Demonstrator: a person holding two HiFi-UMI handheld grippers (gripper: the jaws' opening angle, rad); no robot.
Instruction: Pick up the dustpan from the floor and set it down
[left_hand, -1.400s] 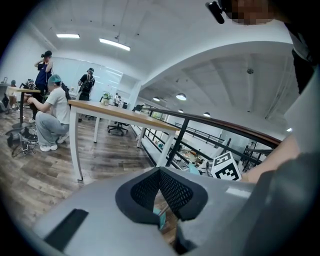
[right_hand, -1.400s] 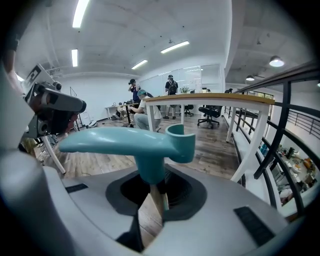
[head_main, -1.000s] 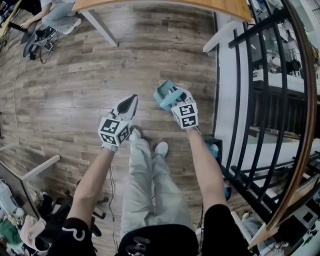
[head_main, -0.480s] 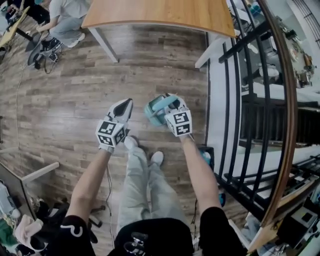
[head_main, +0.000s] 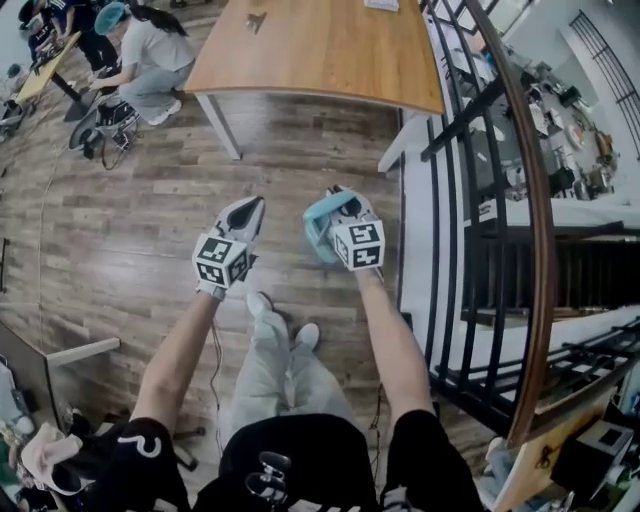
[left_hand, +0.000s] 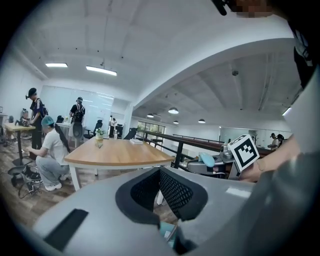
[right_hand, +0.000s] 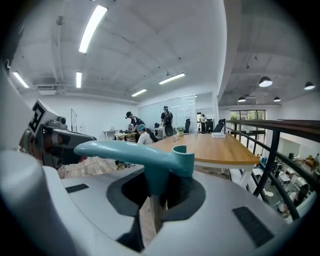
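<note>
In the right gripper view the teal dustpan (right_hand: 150, 157) stands between the jaws of my right gripper (right_hand: 156, 186), its long handle lying across to the left. The jaws are closing and the pads press on its stem. From the head view the dustpan (head_main: 320, 226) hangs in the right gripper (head_main: 333, 203), high above the wooden floor (head_main: 150, 200). My left gripper (head_main: 254, 207) is level with it, a short way to its left, shut and empty. In the left gripper view its pads meet at the left gripper (left_hand: 160, 176), and the dustpan (left_hand: 208, 160) shows off to the right.
A wooden table (head_main: 320, 50) stands ahead. A black railing with a wooden handrail (head_main: 520, 200) runs down the right side, over a lower floor. People sit at the far left (head_main: 150, 50). The person's own legs and shoes (head_main: 280, 340) are below the grippers.
Both grippers have risen from near the floor, the right one carrying the dustpan. The head view has tilted up, so more of the table shows.
</note>
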